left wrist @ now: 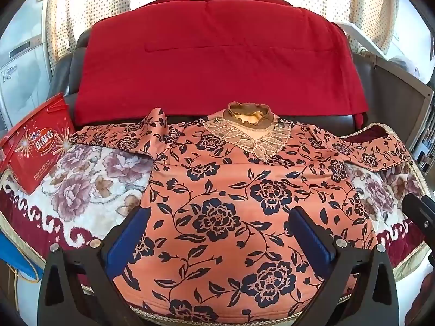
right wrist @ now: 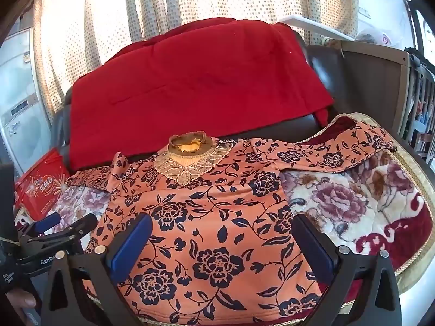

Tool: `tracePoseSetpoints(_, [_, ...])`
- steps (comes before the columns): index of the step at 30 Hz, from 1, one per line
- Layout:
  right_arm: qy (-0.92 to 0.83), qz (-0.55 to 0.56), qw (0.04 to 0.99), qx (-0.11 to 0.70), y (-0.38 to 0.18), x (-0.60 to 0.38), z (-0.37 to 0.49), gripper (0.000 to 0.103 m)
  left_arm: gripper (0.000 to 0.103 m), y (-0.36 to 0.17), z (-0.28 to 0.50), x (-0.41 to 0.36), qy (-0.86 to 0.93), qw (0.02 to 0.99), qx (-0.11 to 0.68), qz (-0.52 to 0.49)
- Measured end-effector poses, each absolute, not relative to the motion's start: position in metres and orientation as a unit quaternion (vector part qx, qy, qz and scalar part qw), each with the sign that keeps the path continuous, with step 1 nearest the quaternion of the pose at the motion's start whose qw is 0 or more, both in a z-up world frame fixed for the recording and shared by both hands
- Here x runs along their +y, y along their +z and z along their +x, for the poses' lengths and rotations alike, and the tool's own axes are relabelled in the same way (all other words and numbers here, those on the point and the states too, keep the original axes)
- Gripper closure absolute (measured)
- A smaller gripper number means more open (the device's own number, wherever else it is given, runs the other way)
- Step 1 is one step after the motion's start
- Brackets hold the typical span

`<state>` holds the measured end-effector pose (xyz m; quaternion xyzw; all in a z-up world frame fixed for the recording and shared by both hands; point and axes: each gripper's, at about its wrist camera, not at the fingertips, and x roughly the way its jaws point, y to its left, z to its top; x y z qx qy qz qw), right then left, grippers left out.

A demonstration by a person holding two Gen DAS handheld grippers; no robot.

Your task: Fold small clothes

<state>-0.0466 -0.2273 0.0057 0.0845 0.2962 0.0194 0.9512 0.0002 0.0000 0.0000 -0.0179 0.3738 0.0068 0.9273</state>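
Room: dotted curtains (left wrist: 81, 13) glow with daylight behind a dark sofa (left wrist: 394, 92), a red blanket (left wrist: 217, 62) draped over its back.
Surface: a plush floral blanket (left wrist: 89, 179) covers the seat and gives a broad, soft bed for folding.
Top: the floral top (left wrist: 231, 190) lies front-up on it, lace collar (left wrist: 244, 133) toward the sofa back, hem nearest the cameras, both sleeves spread sideways. Laid out like this, it looks ready for a first fold.
Box: a red box (left wrist: 35, 144) stands at the left edge, clear of the left sleeve (left wrist: 130, 135).
Left gripper (left wrist: 217, 233): over the lower body of the top, tilted down, jaws spread as wide as they go, nothing between the pads, no cloth pinched.
Right gripper (right wrist: 220, 241): over the hem too, toward the right side, jaws fully spread and empty.
Judgement: both hover above the hem; folding is not yet begun, and each sleeve sits well apart from the nearer gripper.
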Motion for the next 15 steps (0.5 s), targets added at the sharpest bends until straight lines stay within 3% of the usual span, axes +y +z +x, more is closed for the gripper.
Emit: tracePoseSetpoints(15, [0.019,0.081,0.952,0.293,0.0075,-0.2262,-0.0409,0.000,0.000,0.0013,0.0035,-0.0033,0.008,0.929,0.369,-0.017])
